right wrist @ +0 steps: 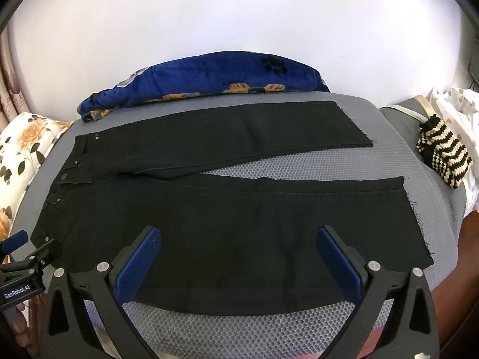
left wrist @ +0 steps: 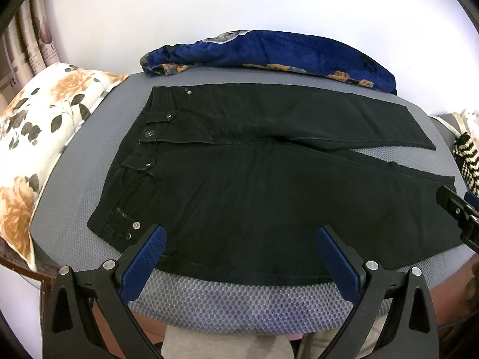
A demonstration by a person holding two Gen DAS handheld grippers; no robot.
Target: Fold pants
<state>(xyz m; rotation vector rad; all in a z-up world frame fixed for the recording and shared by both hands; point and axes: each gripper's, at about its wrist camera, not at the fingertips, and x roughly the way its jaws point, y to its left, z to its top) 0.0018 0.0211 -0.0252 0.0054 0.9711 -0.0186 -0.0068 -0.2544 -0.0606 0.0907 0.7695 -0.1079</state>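
Black pants (left wrist: pixel 254 185) lie spread flat on a grey mesh mat (left wrist: pixel 239 302), waistband to the left and both legs running right with a gap between them (right wrist: pixel 239 170). My left gripper (left wrist: pixel 241 236) hovers open over the near edge by the waist, nothing between its blue pads. Open too, my right gripper (right wrist: pixel 236 236) hangs over the near leg (right wrist: pixel 269 224), its pads apart and holding nothing. The right gripper's black body shows at the left wrist view's right edge (left wrist: pixel 461 218); the left gripper's body shows at the right wrist view's left edge (right wrist: pixel 24 269).
A folded blue blanket (left wrist: pixel 269 51) with orange print lies behind the pants against a white wall. A floral pillow (left wrist: pixel 45 125) sits at the left. A black-and-cream striped knitted piece (right wrist: pixel 443 155) rests at the right beside white patterned cloth (right wrist: pixel 458 110).
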